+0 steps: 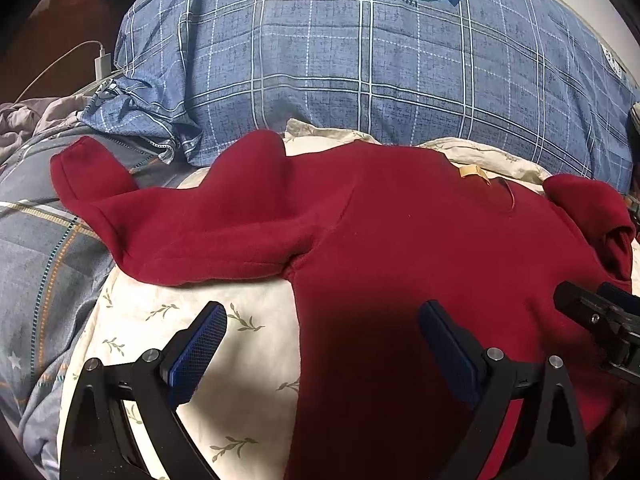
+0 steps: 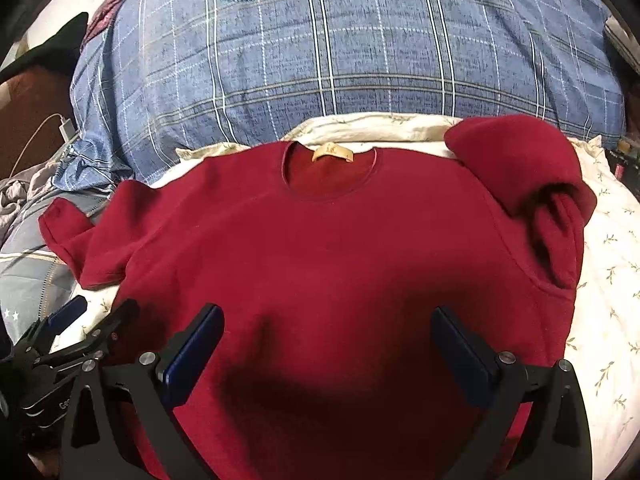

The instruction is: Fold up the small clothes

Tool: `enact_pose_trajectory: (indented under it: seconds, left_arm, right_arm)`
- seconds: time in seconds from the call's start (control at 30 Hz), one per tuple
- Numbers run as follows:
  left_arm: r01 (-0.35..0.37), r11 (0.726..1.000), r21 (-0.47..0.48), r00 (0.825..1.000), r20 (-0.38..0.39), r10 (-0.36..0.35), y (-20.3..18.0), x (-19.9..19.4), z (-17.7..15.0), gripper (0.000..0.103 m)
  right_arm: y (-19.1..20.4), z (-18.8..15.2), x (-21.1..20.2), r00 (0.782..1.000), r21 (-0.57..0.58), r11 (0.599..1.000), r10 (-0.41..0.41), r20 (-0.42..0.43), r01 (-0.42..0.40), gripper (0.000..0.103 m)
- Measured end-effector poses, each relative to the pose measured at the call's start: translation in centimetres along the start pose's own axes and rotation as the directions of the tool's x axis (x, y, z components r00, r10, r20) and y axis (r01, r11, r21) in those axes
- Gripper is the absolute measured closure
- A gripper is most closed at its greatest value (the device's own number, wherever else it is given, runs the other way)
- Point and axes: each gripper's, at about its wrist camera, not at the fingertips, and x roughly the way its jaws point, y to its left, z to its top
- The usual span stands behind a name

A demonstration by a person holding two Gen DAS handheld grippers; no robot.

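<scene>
A small dark red sweater point(image 2: 328, 248) lies flat, neck away from me, on a cream leaf-print cloth point(image 2: 608, 280). A tan label point(image 2: 333, 154) shows inside its collar. Its left sleeve point(image 1: 168, 216) stretches out to the left over a grey plaid cover. Its right sleeve point(image 2: 532, 184) is bunched and folded back at the shoulder. My left gripper point(image 1: 322, 344) is open above the sweater's lower left edge, one finger over the cream cloth. My right gripper point(image 2: 328, 344) is open above the sweater's lower middle. Neither holds anything. The left gripper point(image 2: 96, 316) also shows at the left edge of the right wrist view.
A big blue plaid pillow point(image 1: 360, 68) with a round emblem lies just beyond the sweater. A grey plaid bed cover point(image 1: 36, 248) spreads on the left. A white charger and cable point(image 1: 102, 62) lie at the far left by a brown surface.
</scene>
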Motion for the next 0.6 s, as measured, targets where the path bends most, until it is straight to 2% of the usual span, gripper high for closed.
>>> enact_pose_trajectory:
  seconds: [0.6]
  left_arm:
    - [0.002,1.000,0.006,1.000,-0.015,-0.002,-0.1,0.3,-0.1,0.006]
  right_arm:
    - [0.2,-0.5,1.3,0.996,-0.043,0.995,-0.086,0.001,0.086,0.001]
